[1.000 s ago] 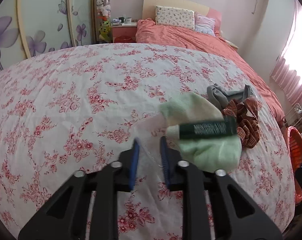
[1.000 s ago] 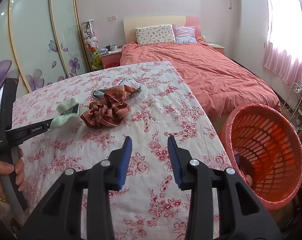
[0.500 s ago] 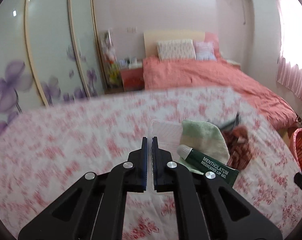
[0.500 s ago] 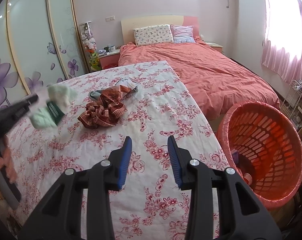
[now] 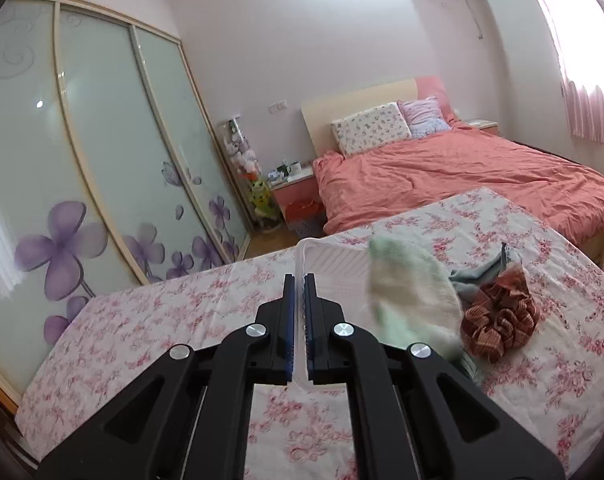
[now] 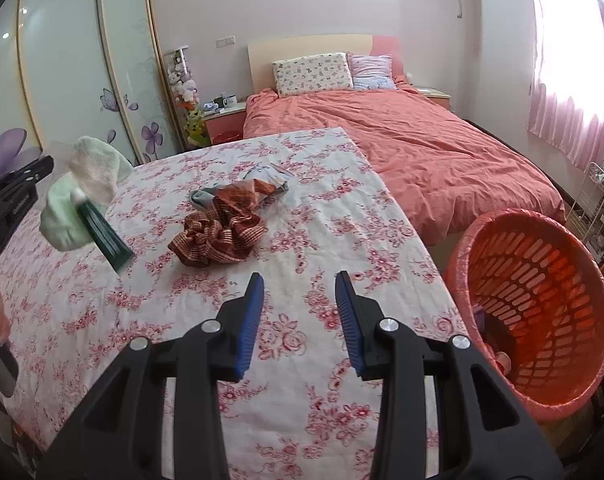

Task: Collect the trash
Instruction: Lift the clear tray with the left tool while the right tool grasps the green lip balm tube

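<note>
The left gripper (image 5: 298,300) pinches a clear plastic tray (image 5: 334,268) edge above the floral bedspread (image 6: 302,248), while the right gripper (image 6: 298,300) hovers half-open, empty.

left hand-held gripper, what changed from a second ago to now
The left hand-held gripper closed on the edge of the clear plastic tray and lifted it off the floral cover, carrying up the green cloth and the dark green tube. The right hand-held gripper stayed open and still; the checked scrunchie and orange basket did not move.
</note>
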`<state>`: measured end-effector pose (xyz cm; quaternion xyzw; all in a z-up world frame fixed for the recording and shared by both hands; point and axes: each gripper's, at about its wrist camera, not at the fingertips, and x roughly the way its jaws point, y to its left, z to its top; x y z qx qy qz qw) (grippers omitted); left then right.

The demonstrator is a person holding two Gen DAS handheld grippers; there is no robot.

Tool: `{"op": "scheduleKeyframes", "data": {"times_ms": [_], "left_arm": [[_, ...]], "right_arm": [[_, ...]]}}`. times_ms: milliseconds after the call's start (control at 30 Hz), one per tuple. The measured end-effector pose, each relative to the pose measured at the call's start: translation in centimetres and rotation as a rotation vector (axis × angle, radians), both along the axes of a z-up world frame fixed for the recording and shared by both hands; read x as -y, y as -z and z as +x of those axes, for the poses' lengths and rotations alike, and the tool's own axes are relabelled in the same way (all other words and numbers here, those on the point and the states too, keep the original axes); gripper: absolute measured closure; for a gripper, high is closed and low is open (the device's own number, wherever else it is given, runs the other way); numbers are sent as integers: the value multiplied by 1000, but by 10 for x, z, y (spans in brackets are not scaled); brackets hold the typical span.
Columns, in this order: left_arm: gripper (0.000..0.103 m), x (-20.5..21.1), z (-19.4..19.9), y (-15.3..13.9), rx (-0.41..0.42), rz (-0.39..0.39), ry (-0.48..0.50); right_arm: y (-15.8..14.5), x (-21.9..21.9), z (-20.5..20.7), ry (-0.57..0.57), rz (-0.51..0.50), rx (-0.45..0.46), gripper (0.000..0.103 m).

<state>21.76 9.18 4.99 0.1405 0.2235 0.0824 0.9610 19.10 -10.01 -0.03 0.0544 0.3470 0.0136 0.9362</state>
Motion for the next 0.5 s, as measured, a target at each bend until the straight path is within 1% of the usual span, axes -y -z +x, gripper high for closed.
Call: {"op": "scheduleKeyframes", "data": {"times_ms": [33,67,100,133,200,300,500], "left_arm": [[99,2,-3,-5,31,6,18],[99,3,0,-5,46,33,6],[99,-2,10,0,-8,-8,2],[99,-7,16,3,-45,-49,-7],[99,-18,26,12,-84,-93,-37],[99,-22,28,15,-97,-109,-55],[99,-37,27,10,-82,-147,-103]], "right_arm": [[0,-2,2,-3,1,0,66],[1,-4,4,-3,0,-5,66],[2,-6,5,-7,4,-10,66],[2,-8,5,-15,11,-10,66],[1,-12,4,-25,-11,2,66],[3,-13,6,-27,-11,-3,66],[1,-18,13,-50,21,2,66]]}}
